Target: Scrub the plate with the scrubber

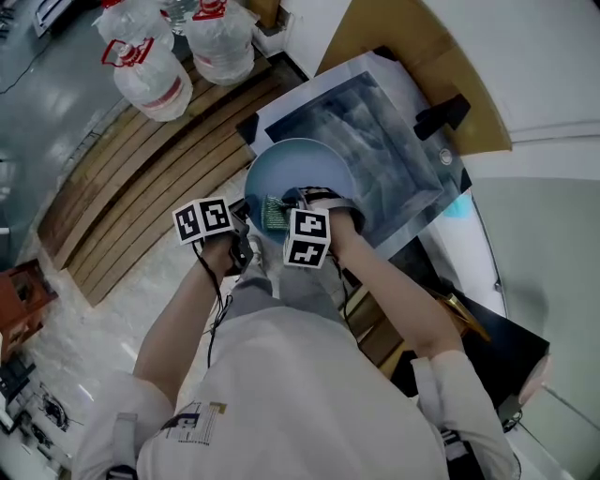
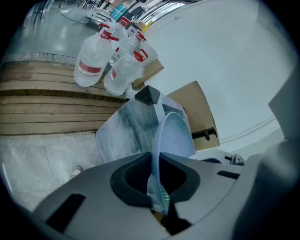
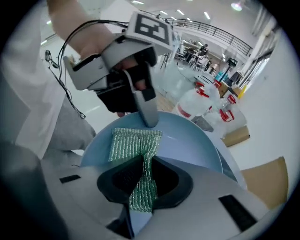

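Plate (image 1: 300,173) comes first: round, pale blue, smooth and glossy, with a shallow hollow and a thin raised rim. It is held in the air in front of the person, above the near corner of a dark glossy tray (image 1: 375,141). The left tool (image 1: 246,225) is clamped on the plate's left rim, one jaw on each face, as the left gripper view shows with the rim edge-on between the pads. To its right lies the scrubber (image 1: 274,212), a green, glittery mesh cloth. Its near end is bunched into a narrow strip and pinched tight in the closed right tool (image 1: 286,208). Its far end spreads flat against the plate's hollow face. At the far left of the head view, clear water bottles (image 1: 178,52) with red and white labels stand on wooden slats (image 1: 141,178). Below them is a pale marbled floor (image 1: 94,328). The tray, streaked blue-grey, sits on a brown board (image 1: 361,28), with a black clamp (image 1: 441,114) at its right edge. White surfaces lie beyond it on the right. The right gripper view shows a bright hall with railings and ceiling lights behind. The plate tilts its hollow face up toward the person and the right tool, with the gripped rim nearest the body and the opposite rim out over the tray. The scrubber's long axis runs from the right tool's jaws toward the rim held by the left tool.
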`<state>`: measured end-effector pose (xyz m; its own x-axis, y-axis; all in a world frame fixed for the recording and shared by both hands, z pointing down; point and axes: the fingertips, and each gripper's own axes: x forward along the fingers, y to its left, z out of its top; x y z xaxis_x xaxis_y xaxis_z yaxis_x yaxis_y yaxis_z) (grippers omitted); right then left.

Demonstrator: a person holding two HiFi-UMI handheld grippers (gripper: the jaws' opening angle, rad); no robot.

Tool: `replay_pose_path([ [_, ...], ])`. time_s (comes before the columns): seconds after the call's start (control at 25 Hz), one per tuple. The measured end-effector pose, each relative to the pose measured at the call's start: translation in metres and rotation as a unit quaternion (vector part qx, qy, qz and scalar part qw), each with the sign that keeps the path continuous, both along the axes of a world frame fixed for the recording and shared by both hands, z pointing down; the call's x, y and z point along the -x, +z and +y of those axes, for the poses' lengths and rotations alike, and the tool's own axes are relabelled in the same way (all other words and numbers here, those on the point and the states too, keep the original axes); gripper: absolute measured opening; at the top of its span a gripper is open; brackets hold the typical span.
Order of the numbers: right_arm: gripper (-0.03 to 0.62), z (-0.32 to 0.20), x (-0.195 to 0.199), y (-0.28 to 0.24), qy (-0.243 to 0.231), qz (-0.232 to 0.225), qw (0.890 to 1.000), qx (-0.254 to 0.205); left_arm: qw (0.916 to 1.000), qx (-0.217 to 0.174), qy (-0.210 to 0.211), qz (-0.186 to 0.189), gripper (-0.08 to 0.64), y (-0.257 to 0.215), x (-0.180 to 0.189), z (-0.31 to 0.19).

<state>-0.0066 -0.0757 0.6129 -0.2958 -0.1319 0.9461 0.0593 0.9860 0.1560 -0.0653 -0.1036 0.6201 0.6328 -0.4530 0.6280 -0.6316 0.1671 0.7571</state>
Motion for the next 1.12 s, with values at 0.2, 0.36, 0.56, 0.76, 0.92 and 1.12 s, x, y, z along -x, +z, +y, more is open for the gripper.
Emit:
replay_pose_path([
  [0.2, 0.098, -0.039, 0.017, -0.001, -0.007, 0.002, 1.000, -0.006, 1.0000, 0.000, 0.006, -0.003, 0.038, 0.000, 0.002, 0.007],
  [0.36, 0.095, -0.089, 0.020, -0.004, 0.030, -0.014, 0.998, -0.052, 0.9999, 0.004, -0.001, 0.011, 0.038, -0.002, 0.000, 0.011],
  [0.56, 0.089, -0.122, -0.002, -0.005, 0.046, 0.025, 0.991, -0.121, 0.9996, 0.005, -0.015, 0.023, 0.040, -0.002, 0.001, 0.013],
  [0.76, 0.084, -0.127, -0.047, -0.004, 0.034, 0.082, 0.984, -0.153, 0.9999, -0.013, 0.002, 0.001, 0.040, -0.005, 0.007, 0.007],
  [0.92, 0.084, -0.094, -0.079, -0.004, 0.016, 0.142, 0.983, -0.117, 0.9999, -0.010, 0.003, -0.001, 0.040, -0.005, 0.008, 0.007],
  [1.12, 0.084, -0.033, -0.078, -0.003, -0.014, 0.150, 0.987, -0.059, 1.0000, -0.008, 0.000, -0.002, 0.040, -0.002, 0.010, 0.007],
])
